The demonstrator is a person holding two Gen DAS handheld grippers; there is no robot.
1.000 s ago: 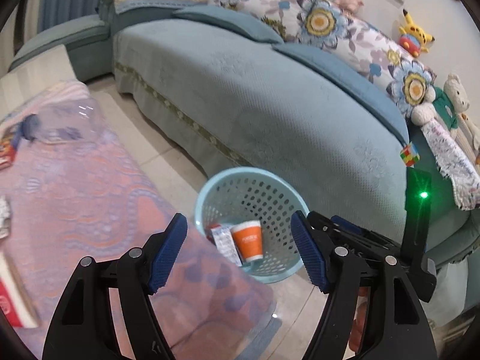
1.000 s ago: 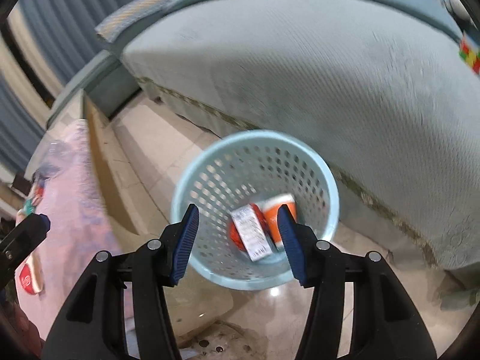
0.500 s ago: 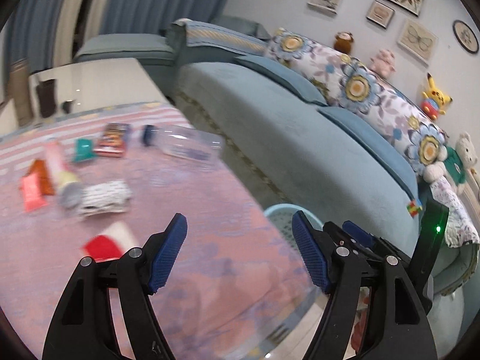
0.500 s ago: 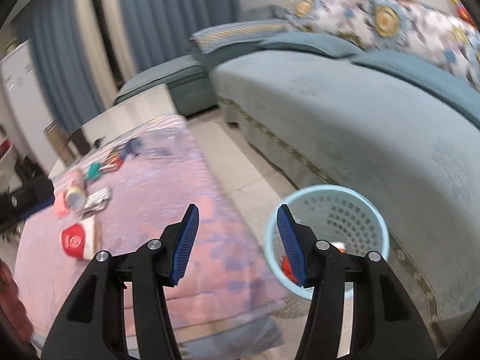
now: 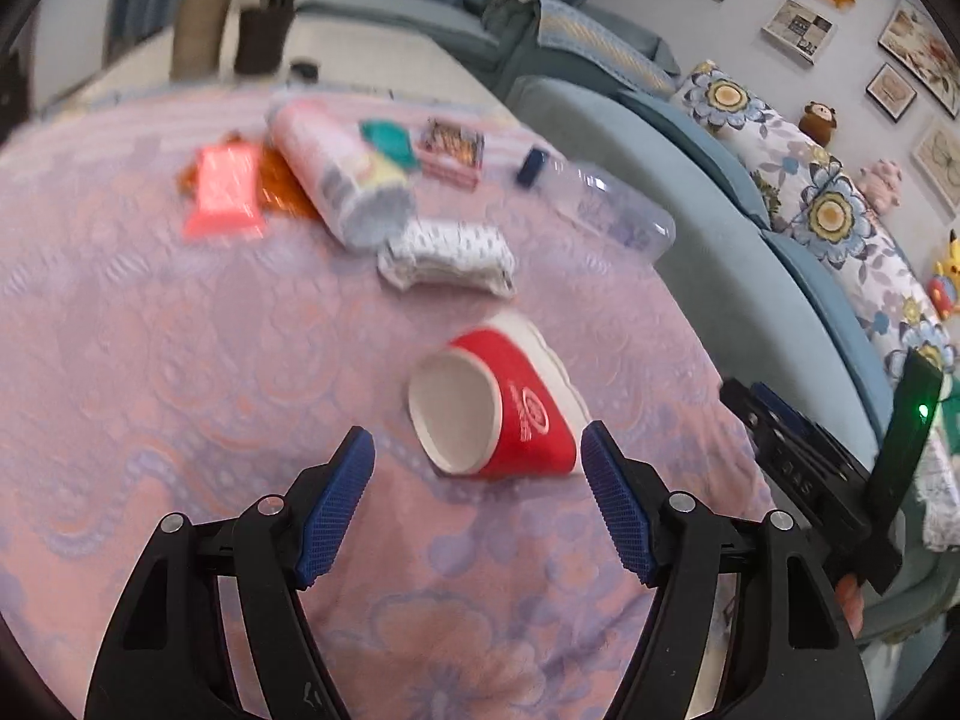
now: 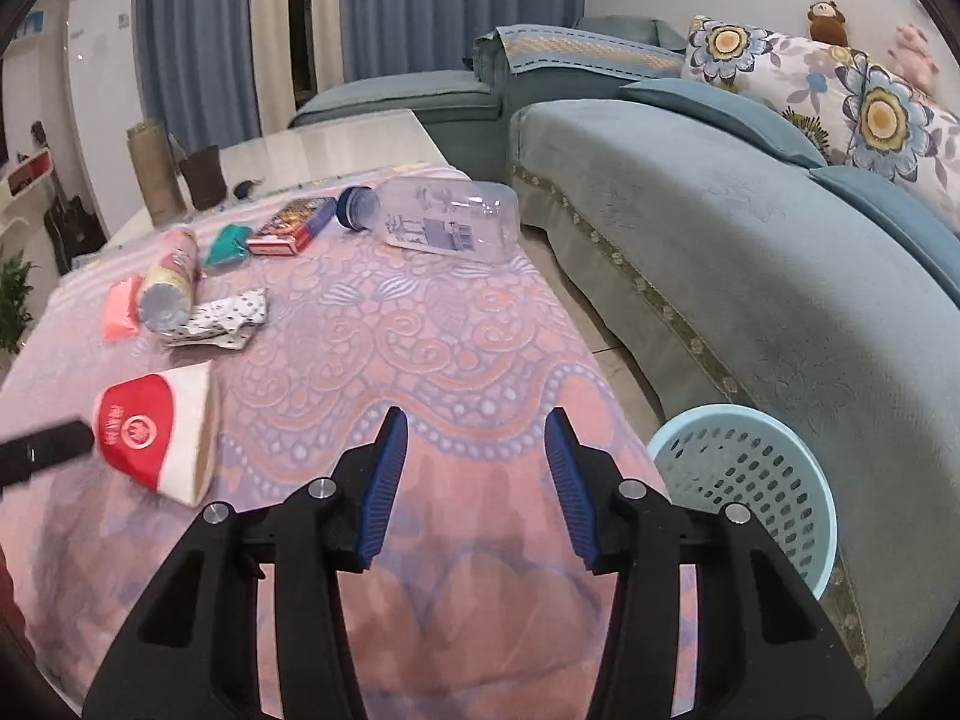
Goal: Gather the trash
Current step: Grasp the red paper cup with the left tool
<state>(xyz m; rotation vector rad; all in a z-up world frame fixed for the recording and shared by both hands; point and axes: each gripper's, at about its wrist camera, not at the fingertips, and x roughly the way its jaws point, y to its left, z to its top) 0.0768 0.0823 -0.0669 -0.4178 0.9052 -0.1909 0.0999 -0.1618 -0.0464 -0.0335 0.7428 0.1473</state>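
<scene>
Pink-clothed surface [image 6: 456,360] holds litter. Our left gripper [image 5: 477,492], fingers released, nears the red cup [image 5: 498,402] (right gripper [image 6: 474,480] closing, empty). Next we straddle it.

Both views swung from basket [image 6: 750,480] — to table [image 6: 420,360].

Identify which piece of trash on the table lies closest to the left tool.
The red-and-white paper cup, on its side just ahead of the open left tool. The tube, wrappers and clear bottle lie farther back.
</scene>
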